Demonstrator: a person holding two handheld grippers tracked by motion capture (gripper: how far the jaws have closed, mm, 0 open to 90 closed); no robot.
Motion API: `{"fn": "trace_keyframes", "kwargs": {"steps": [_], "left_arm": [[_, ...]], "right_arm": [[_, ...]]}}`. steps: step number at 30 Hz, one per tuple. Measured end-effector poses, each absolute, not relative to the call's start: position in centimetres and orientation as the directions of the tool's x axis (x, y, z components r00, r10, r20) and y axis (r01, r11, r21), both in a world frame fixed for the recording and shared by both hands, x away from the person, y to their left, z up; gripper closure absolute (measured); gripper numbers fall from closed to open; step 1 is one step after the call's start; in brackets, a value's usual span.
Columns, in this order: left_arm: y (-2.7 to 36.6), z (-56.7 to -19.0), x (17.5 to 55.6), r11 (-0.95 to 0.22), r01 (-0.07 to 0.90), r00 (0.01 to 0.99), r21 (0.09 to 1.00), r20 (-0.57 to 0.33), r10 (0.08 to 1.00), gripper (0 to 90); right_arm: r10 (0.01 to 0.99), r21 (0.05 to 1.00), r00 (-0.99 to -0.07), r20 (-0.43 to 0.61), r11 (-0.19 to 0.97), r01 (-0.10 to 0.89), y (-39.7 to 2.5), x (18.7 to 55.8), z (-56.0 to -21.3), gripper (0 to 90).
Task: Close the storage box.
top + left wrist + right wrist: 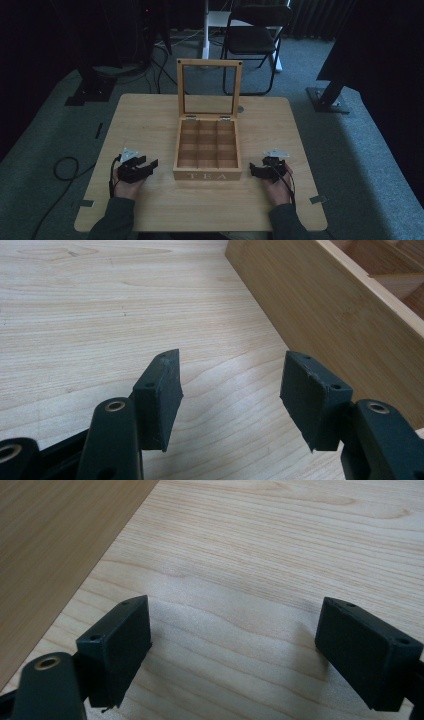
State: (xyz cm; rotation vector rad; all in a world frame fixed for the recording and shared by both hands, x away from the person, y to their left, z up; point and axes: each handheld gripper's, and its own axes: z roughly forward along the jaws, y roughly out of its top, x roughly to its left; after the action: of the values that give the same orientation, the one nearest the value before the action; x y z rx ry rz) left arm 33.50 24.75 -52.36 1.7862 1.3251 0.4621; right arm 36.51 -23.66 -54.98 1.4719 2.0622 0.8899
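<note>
Left gripper (pixel 148 163) sits low on the wooden table (pixel 150 107), jaws spread wide and holding nothing, just beside the left wall of the tea box (pixel 207 176). Centre table, that box stands with its glass-paned lid (pixel 209 87) propped upright on two hinges and nine bare compartments showing. It looks rigid and fairly light, though the pane is fragile, so I'd take the lid by its wooden frame, never the glass. Over to the right gripper (pixel 256 170), jaws equally wide and empty, near the box's right wall
</note>
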Motion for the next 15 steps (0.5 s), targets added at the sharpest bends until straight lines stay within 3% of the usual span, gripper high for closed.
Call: {"fn": "trace_keyframes", "kwargs": {"steps": [15], "left_arm": [[24.85,-52.30,33.42,-0.087,0.596,0.374,0.798,-0.181,0.910,41.8]], "right_arm": [[0.944,0.724,-0.329,0.006,0.222,0.653,-23.67,36.52,-54.98,14.3]]}}
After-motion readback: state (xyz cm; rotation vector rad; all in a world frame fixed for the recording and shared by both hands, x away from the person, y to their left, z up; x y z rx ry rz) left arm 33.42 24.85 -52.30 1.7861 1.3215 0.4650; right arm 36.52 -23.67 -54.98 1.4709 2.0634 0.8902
